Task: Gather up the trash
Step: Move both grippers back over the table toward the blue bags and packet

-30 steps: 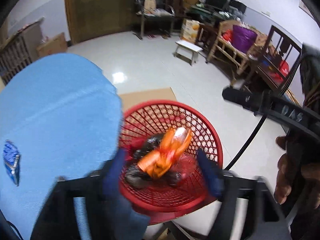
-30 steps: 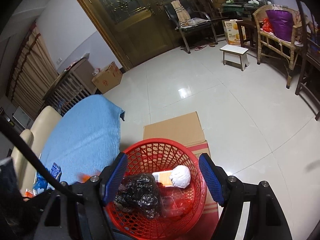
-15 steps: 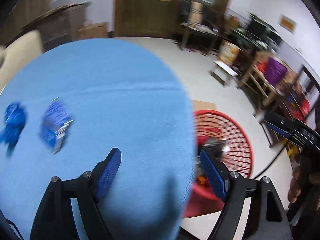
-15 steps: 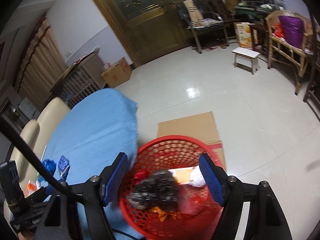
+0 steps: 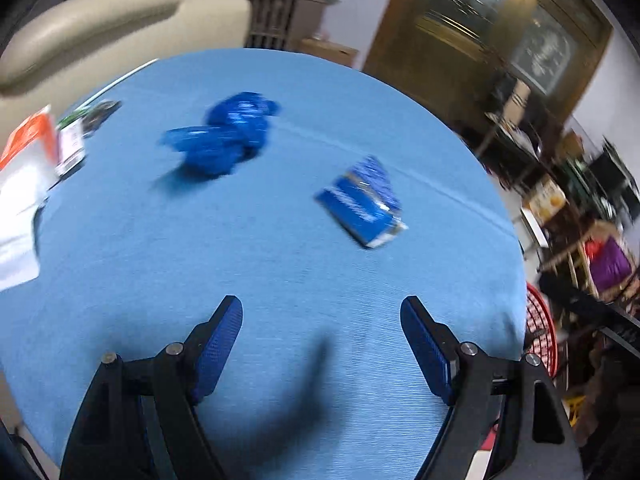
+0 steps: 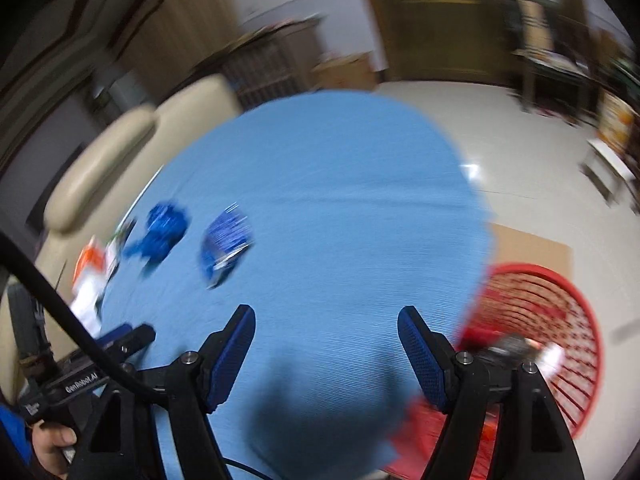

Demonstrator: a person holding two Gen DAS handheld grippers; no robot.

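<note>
Left wrist view: both the left gripper (image 5: pixel 321 344) and right gripper (image 6: pixel 326 354) are held wide and empty over the blue tablecloth (image 5: pixel 280 280). A reach toward the blue packet (image 5: pixel 362 204) near its basket-side edge is judged next.

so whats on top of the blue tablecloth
A crumpled blue wrapper, a flat blue packet, and white and orange papers at its far edge. The table under the blue tablecloth is hidden.

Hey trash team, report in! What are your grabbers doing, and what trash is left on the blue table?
Left gripper and right gripper open, empty. Blue packet and crumpled blue wrapper on blue table. Nothing blocking.
</note>
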